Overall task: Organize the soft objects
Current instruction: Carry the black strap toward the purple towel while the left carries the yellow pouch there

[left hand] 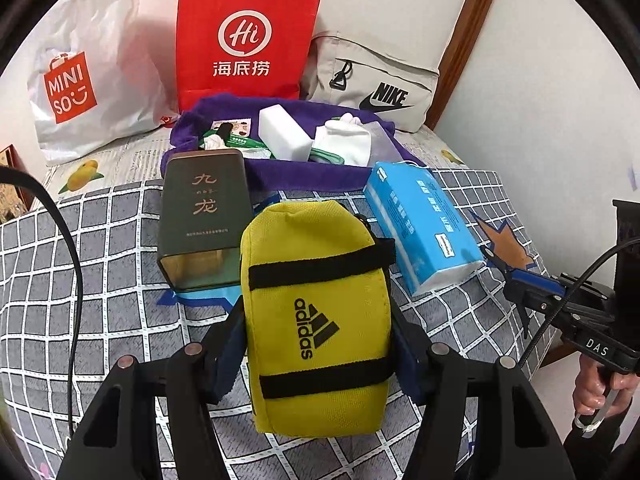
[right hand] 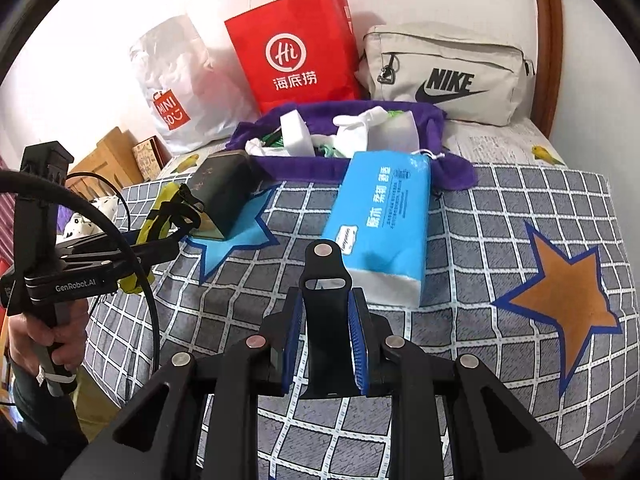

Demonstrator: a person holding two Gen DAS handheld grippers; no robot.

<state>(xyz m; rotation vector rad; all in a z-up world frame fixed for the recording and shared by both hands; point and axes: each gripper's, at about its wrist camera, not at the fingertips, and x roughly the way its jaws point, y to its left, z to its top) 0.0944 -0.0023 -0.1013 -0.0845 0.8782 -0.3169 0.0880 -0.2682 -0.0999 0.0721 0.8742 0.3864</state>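
Note:
My left gripper (left hand: 318, 340) is shut on a yellow Adidas pouch (left hand: 316, 312) with black straps and holds it above the checked bed cover; the pouch also shows at the left of the right wrist view (right hand: 160, 216). My right gripper (right hand: 326, 320) is shut on a black strap-like piece (right hand: 324, 312) above the cover, near a blue tissue pack (right hand: 380, 224), which also shows in the left wrist view (left hand: 420, 224). The purple towel (left hand: 280, 168) holds a white sponge block (left hand: 284, 132), white socks (left hand: 340, 140) and small packets.
A dark green tin box (left hand: 200, 216) lies on a blue star patch. At the back stand a white Miniso bag (left hand: 80, 92), a red paper bag (left hand: 244, 36) and a grey Nike bag (left hand: 380, 80). An orange star patch (right hand: 560, 296) marks the cover on the right.

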